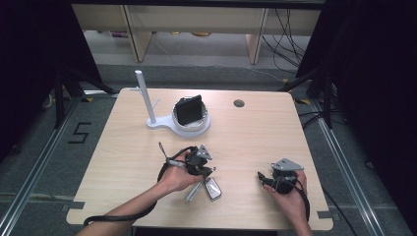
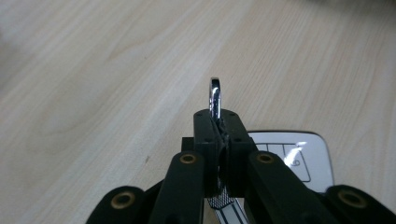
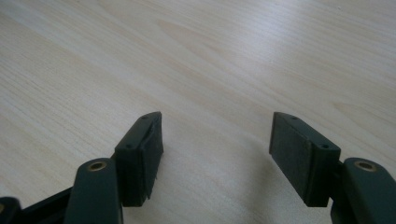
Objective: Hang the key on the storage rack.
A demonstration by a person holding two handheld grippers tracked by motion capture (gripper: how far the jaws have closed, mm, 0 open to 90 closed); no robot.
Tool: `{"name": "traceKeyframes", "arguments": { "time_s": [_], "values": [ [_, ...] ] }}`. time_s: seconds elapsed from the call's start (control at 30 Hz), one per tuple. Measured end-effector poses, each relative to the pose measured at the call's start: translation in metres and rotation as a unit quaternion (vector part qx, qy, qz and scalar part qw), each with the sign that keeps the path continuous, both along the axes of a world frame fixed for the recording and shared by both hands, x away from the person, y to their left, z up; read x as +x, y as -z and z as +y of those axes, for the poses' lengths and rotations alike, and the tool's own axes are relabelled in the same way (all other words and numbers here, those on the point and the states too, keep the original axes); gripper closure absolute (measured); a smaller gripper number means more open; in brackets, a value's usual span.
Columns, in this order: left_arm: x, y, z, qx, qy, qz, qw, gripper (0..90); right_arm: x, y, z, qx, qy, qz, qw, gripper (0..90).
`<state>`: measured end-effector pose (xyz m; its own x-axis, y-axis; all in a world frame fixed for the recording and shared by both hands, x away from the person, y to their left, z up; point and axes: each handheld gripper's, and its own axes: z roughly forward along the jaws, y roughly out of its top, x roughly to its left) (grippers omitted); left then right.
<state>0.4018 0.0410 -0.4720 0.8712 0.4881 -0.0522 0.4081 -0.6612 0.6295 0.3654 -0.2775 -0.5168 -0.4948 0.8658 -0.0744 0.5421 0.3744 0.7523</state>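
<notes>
Near the worktop's (image 1: 128,147) front edge, the left hand-held gripper (image 2: 218,122) pinches a shiny metal piece (image 2: 215,95), perhaps a clasp, just beside a silver card-like object (image 1: 213,189). The right hand-held gripper (image 3: 217,149) is spread wide over bare wood.

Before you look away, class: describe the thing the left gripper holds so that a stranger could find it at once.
Start at the wooden table and go to its near edge, left of the middle, where the left gripper is shut on a thin silvery piece. Next to the flat white panel beside it, it is narrow, shiny and seen edge-on.
</notes>
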Motion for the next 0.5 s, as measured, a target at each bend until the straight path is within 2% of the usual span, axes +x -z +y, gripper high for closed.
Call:
{"name": "traceKeyframes", "arguments": {
  "time_s": [0.03, 0.07, 0.1, 0.13, 0.17, 0.23, 0.27, 0.4, 0.43, 0.5],
  "values": [
    [-0.001, -0.002, 0.002, -0.008, 0.001, -0.008, 0.9999, 86.7, 0.000, 0.000, -0.001, -0.008, 0.000, -0.006, 0.9999, 36.0],
    [-0.001, -0.006, 0.007, 0.003, 0.014, -0.016, 0.9998, 86.7, 0.000, 0.000, -0.001, -0.009, 0.001, -0.008, 0.9999, 36.0],
    [-0.002, -0.009, 0.010, -0.011, 0.011, -0.019, 0.9997, 86.7, 0.000, 0.000, -0.001, -0.008, 0.000, -0.010, 0.9999, 36.0],
    [-0.003, -0.010, 0.012, -0.014, 0.008, -0.021, 0.9997, 86.7, 0.000, 0.000, 0.000, -0.010, 0.001, -0.012, 0.9999, 36.0],
    [-0.005, -0.011, 0.013, -0.035, -0.006, -0.023, 0.9991, 86.7, 0.000, 0.000, 0.000, -0.006, -0.001, -0.009, 0.9999, 36.0],
    [-0.007, -0.015, 0.020, -0.047, -0.017, -0.030, 0.9983, 86.7, -0.002, 0.001, 0.002, 0.005, 0.010, 0.000, 0.9999, 36.0],
    [-0.007, -0.017, 0.025, -0.051, -0.022, -0.034, 0.9979, 86.7, 0.000, 0.000, 0.001, -0.004, -0.001, -0.006, 1.0000, 36.0],
    [-0.006, -0.025, 0.042, -0.070, -0.046, -0.045, 0.9955, 86.7, 0.000, 0.000, 0.001, -0.004, 0.000, -0.006, 1.0000, 35.9],
    [-0.006, -0.026, 0.047, -0.076, -0.053, -0.048, 0.9946, 86.7, 0.000, 0.000, 0.000, -0.009, -0.001, -0.011, 0.9999, 35.9],
    [-0.004, -0.031, 0.056, -0.078, -0.064, -0.054, 0.9934, 86.7, 0.000, 0.000, 0.001, -0.007, 0.000, -0.009, 0.9999, 35.9]
  ]
}}
